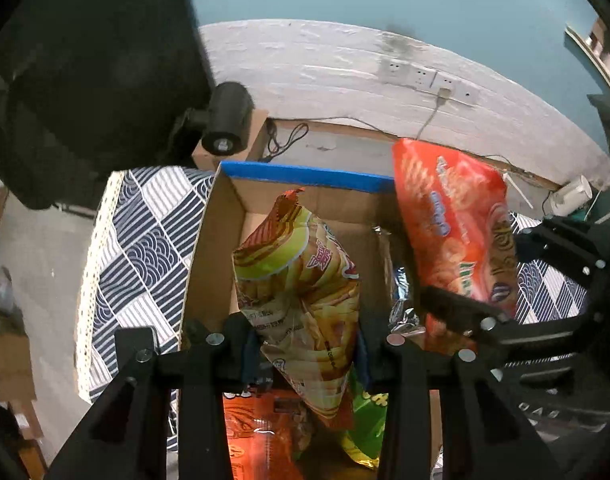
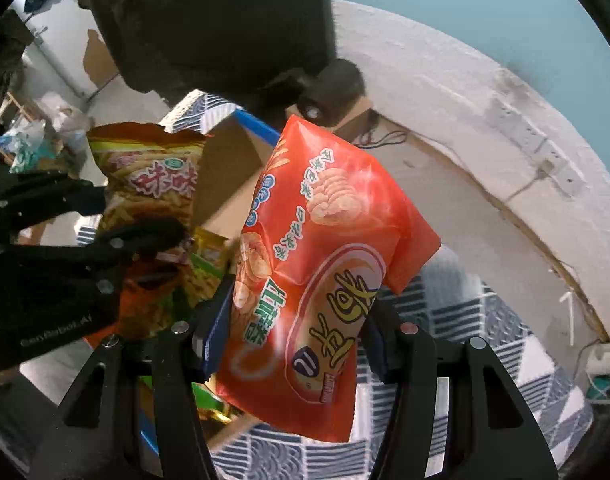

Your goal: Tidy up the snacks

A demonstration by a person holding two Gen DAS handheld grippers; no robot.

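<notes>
My left gripper (image 1: 305, 344) is shut on a yellow chip bag (image 1: 301, 280) and holds it upright over the open cardboard box (image 1: 213, 232). The bag also shows in the right wrist view (image 2: 153, 184), with the left gripper (image 2: 145, 240) on it. My right gripper (image 2: 293, 332) is shut on an orange-red snack bag (image 2: 325, 248) and holds it up beside the box's right side. That bag (image 1: 453, 232) and the right gripper (image 1: 465, 316) show in the left wrist view. More snack packs, orange (image 1: 261, 432) and green (image 1: 369, 416), lie inside the box.
The box has a blue taped rim (image 1: 305, 174) and stands on a blue-and-white patterned cloth (image 1: 141, 248). A black lamp or device (image 1: 85, 72) hangs over the back left. A white wall with sockets (image 1: 421, 76) and cables runs behind. A silver pack (image 1: 401, 304) lies in the box.
</notes>
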